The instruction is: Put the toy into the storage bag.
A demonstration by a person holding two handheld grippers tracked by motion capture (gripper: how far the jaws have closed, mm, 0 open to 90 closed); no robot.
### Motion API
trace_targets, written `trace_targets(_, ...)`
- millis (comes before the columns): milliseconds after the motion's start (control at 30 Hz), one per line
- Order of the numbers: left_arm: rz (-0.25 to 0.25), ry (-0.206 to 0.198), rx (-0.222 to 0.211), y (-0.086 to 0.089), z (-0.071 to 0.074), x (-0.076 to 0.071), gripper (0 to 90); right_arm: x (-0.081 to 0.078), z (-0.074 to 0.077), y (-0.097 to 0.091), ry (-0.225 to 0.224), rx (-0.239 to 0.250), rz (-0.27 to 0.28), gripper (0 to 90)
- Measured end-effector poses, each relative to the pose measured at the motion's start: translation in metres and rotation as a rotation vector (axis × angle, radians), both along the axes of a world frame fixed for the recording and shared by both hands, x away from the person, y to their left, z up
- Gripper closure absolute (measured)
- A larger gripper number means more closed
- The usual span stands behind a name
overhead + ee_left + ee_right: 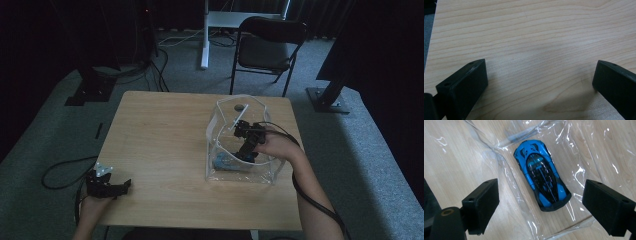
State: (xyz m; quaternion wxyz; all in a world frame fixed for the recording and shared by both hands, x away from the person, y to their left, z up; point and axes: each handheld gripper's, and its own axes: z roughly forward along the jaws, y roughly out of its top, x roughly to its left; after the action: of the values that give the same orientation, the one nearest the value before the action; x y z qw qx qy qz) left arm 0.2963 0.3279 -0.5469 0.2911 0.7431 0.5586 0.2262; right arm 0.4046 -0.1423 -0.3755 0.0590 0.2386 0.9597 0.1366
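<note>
In the high view, a clear plastic bag with stiff upright walls (pixel 260 175) stands on the right half of the pale wooden table (pixel 160 140). The person's right hand (pixel 277 146) reaches over the bag's open top, and the right gripper (pixel 247 156) points down inside it toward a small blue toy car with a black roof (pixel 226 162) that lies on the bag's floor near its front left corner. The right forearm comes up from the lower right, wrist bent so that the tool tips steeply downward. The left gripper (pixel 122 186) lies low at the table's near left edge, held in the left hand (pixel 92 202), well apart from the bag.

In the left gripper view, its two black jaws are spread wide over bare wood, with nothing between them.

In the right gripper view, the jaws stand wide apart above the car (pixel 541 175), which rests flat on the transparent film (pixel 584 152), lying on a slant from upper left to lower right. Neither pad touches it; the car sits between and beyond them.

Judging from this, the car has been set down in the bag and let go. The next move probably calls for lifting the right gripper straight up out of the opening without snagging the thin walls, while the left stays parked.
</note>
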Motion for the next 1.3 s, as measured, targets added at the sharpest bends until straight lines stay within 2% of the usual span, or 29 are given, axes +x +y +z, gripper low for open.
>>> trace_targets(33,0.001,-0.001,-0.001,0.0,0.0,0.0,0.3,0.0,0.001,-0.001,0.0,0.01,0.001,13.5)
trace_targets(100,0.001,-0.001,-0.001,0.0,0.0,0.0,0.3,-0.002,0.005,-0.003,0.015,0.068,0.011,13.4)
trace_targets(233,0.002,-0.001,-0.001,0.0,0.0,0.0,0.3,-0.004,0.011,-0.007,-0.018,0.108,-0.002,13.4)
trace_targets(500,0.002,-0.001,-0.002,0.0,0.0,0.0,0.3,-0.007,0.017,-0.015,-0.025,0.182,-0.014,13.4)
trace_targets(633,0.002,-0.001,-0.001,0.0,0.0,0.0,0.3,-0.009,0.02,-0.017,-0.049,0.196,-0.022,13.4)
trace_targets(667,0.002,-0.001,-0.001,0.0,0.0,0.0,0.3,-0.012,0.023,-0.021,-0.063,0.22,-0.024,13.3)
trace_targets(833,0.002,-0.001,-0.002,0.0,0.0,0.0,0.3,-0.021,0.029,-0.029,-0.116,0.264,-0.019,13.3)
trace_targets(1167,0.002,0.0,-0.001,0.0,0.0,0.0,0.3,-0.035,0.031,-0.041,-0.156,0.371,-0.034,13.3)
trace_targets(1233,0.001,0.0,-0.001,0.0,0.0,0.0,0.3,-0.037,0.031,-0.042,-0.178,0.382,-0.038,13.3)
trace_targets(1300,0.001,0.0,-0.001,0.0,0.0,0.0,0.3,-0.04,0.031,-0.044,-0.178,0.398,-0.031,13.1)
